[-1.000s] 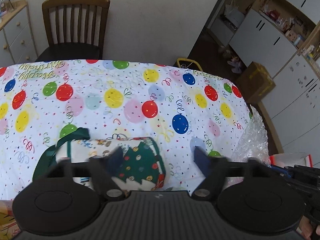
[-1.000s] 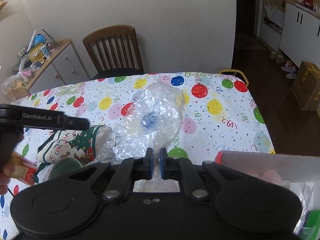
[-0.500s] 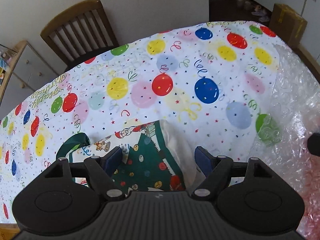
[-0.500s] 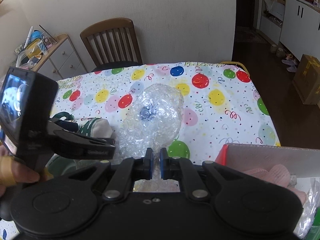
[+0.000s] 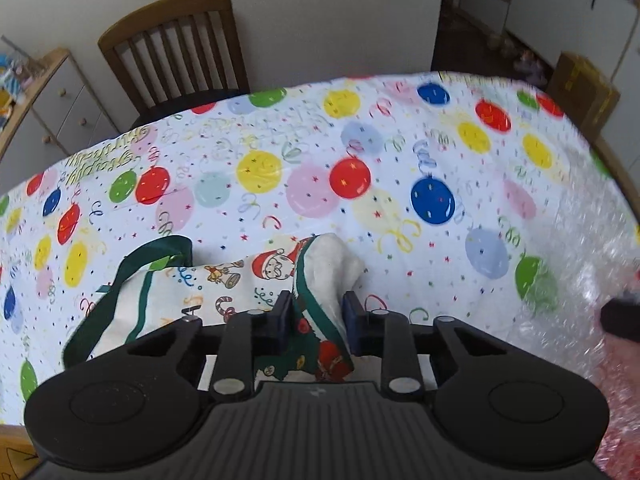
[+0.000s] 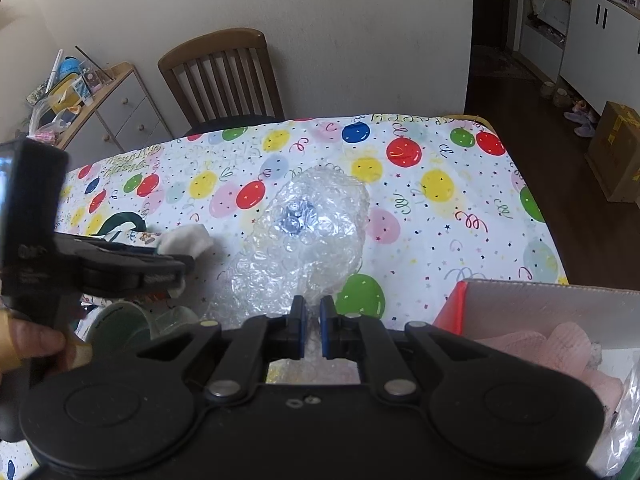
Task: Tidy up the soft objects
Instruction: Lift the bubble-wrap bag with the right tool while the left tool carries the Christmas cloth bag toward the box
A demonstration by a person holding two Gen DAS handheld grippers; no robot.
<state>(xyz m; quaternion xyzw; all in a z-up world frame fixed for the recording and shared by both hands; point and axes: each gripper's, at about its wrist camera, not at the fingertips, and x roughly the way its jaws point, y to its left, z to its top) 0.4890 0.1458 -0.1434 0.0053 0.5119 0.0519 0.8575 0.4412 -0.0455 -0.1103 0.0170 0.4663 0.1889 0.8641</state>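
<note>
A: Balloon-printed white tablecloth (image 5: 360,152) covers the whole work table; wooden slat-back chair (image 5: 172,44) behind it against a plain wall. Item in hand?

B: Christmas-print fabric tote bag with green trim and green handles (image 5: 240,284) — Santa and a decorated tree on it. It lies flat on the near-left part of the cloth. One corner is folded up, showing the white lining.

A: Left gripper (image 5: 316,316)?

B: Jaws closing, with that raised, green-edged corner of the bag between them. Blue pads look to be at the fabric on both sides; I read it as a pinch just forming, not yet a settled hold.

A: Right gripper (image 6: 312,320)?

B: Jaws together except for a thin slit. It sits at the near edge of the crumpled clear bubble wrap sheet (image 6: 312,224), which lies mid-table just right of the bag. Whether a film edge is caught in the slit — cannot tell.

A: Step, then?

B: Judgement: pickup of the tote bag, early in sorting. An open cardboard box with a red side (image 6: 532,304) stands near right, with pink ribbed soft pieces (image 6: 560,344) already inside — likely the destination.

A: Next move calls for?

B: Complete the pinch on both fabric layers, then lift slowly. Limp cloth will drape and drag, and the handles could snag. Bubble wrap lies between bag and box, so carry high over it.
</note>
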